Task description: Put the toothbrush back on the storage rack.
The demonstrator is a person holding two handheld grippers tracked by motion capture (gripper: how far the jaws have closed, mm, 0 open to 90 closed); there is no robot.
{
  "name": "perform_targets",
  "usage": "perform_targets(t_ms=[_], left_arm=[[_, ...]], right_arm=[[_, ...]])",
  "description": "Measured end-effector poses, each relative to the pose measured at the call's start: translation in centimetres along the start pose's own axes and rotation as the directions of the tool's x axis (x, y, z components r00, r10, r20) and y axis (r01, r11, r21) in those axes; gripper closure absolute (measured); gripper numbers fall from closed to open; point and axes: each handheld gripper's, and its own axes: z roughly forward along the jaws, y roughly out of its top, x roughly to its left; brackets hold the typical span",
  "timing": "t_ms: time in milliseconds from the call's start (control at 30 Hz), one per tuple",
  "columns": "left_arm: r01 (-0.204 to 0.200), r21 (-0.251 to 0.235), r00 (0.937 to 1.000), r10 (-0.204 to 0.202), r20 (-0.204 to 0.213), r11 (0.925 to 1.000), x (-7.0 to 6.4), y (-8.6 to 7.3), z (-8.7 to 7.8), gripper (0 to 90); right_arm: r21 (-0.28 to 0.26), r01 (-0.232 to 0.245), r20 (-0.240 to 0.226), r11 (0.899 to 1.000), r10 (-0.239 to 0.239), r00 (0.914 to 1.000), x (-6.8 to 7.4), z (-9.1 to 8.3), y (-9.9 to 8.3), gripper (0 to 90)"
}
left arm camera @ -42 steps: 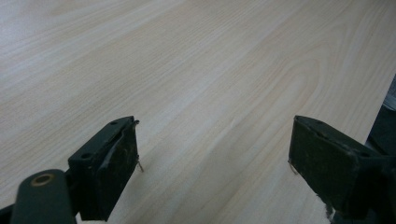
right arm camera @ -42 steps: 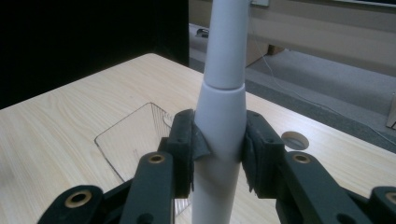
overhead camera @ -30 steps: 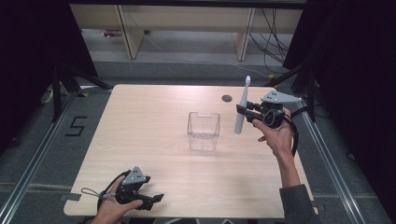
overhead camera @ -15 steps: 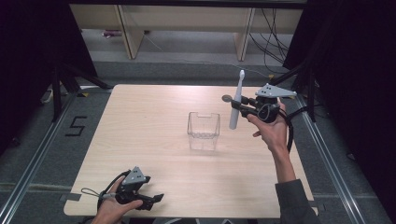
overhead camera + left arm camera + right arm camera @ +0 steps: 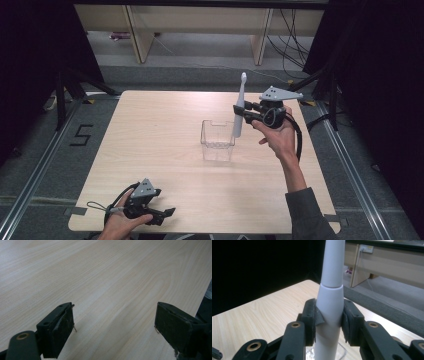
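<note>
One of most things, two of the tools

Sitting on the single wooden table (image 5: 165, 145) is one clear plastic container (image 5: 218, 140), and one white electric toothbrush (image 5: 238, 111) is standing upright in the air just above its right rim. Two handheld grippers are showing: the left gripper (image 5: 167, 212), one, is lying low at the table's near edge, and the right gripper (image 5: 241, 111), the other, is sitting at the toothbrush. Each gripper is showing two black jaws, making four jaws in all. Two hands are counting up as well, one hand on each gripper. One floor marking (image 5: 82, 135), the numeral five, is lying left of the table.
</note>
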Motion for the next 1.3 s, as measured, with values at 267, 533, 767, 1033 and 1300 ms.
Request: perform_targets(t_ms=[267,533,767,1033,1300], left_arm=[[0.009,-0.009,1.0000,-0.009,0.003,0.9999,-0.1,0.0,0.0,15.0],[0.011,-0.017,0.9999,-0.011,0.003,0.9998,-0.1,0.0,0.0,15.0],[0.010,-0.012,0.9999,-0.010,0.001,0.9999,-0.1,0.0,-0.1,15.0],[0.010,-0.011,0.9999,-0.010,0.002,0.9999,-0.1,0.0,0.0,15.0],[-0.002,-0.001,1.0000,0.002,0.004,1.0000,0.0,0.0,-0.1,15.0]], right_arm=[[0.026,-0.015,-0.038,1.000,0.016,0.9991,0.8,1.7,-0.1,67.1],[0.040,0.011,-0.049,0.999,-0.009,0.9987,0.9,3.2,-0.6,67.2],[0.051,0.000,-0.053,0.999,0.002,0.9986,0.8,4.0,-1.2,67.1],[0.095,0.007,-0.044,0.995,-0.003,0.9990,0.6,5.1,-2.5,67.1],[0.118,0.010,-0.038,0.993,-0.006,0.9993,0.5,6.2,-3.5,67.1]])
